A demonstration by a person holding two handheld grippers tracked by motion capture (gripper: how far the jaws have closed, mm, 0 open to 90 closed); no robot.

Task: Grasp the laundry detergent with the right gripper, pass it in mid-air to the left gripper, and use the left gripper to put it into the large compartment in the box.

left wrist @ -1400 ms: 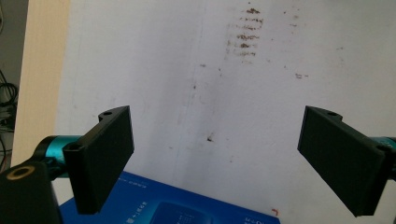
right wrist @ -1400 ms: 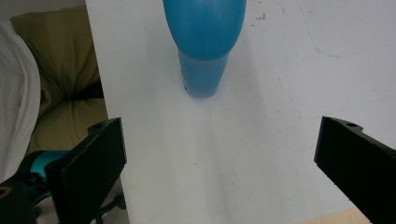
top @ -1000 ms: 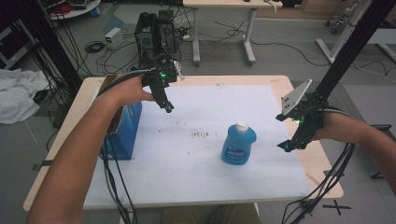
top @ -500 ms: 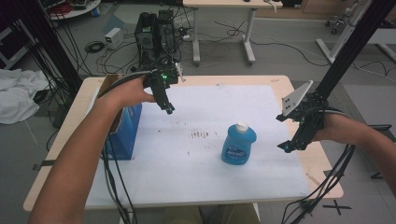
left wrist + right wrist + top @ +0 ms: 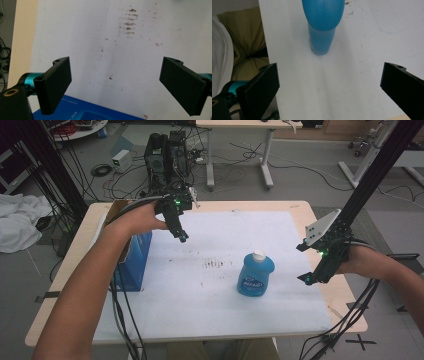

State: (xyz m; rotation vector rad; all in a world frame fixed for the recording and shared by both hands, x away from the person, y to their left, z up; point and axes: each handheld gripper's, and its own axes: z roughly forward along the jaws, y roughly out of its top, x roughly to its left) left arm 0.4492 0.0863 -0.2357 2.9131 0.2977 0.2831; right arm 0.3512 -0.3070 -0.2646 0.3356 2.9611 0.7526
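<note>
Blue plastic marks the thing in hand: one soap bottle (image 5: 255, 275) with a white cap stands upright on the white sheet (image 5: 200, 290) that covers the table (image 5: 300, 210), right of centre. Its long axis runs straight up.

Of the two, the right hand-held gripper (image 5: 306, 279) is the nearer. It hangs just above the table's right edge, level with the bottle's lower body, and the bottle lies to its left, toward the middle of the table, near but apart. In the right gripper view the bottle (image 5: 323, 25) stands dead ahead between the lines of the two black jaws, which are spread wide with nothing in them. A straight push forward along that line would, I judge, bring the jaws to either side of the body.

The left hand-held gripper (image 5: 181, 237) hovers over the far left part of the sheet, well apart from the bottle, which lies to its right and nearer the person. Its jaws are also wide and empty in the left gripper view, over a patch of brown specks (image 5: 128, 23).

Count: one bottle, one blue cardboard box (image 5: 132, 260) standing at the table's left edge under the left forearm, two grippers.
</note>
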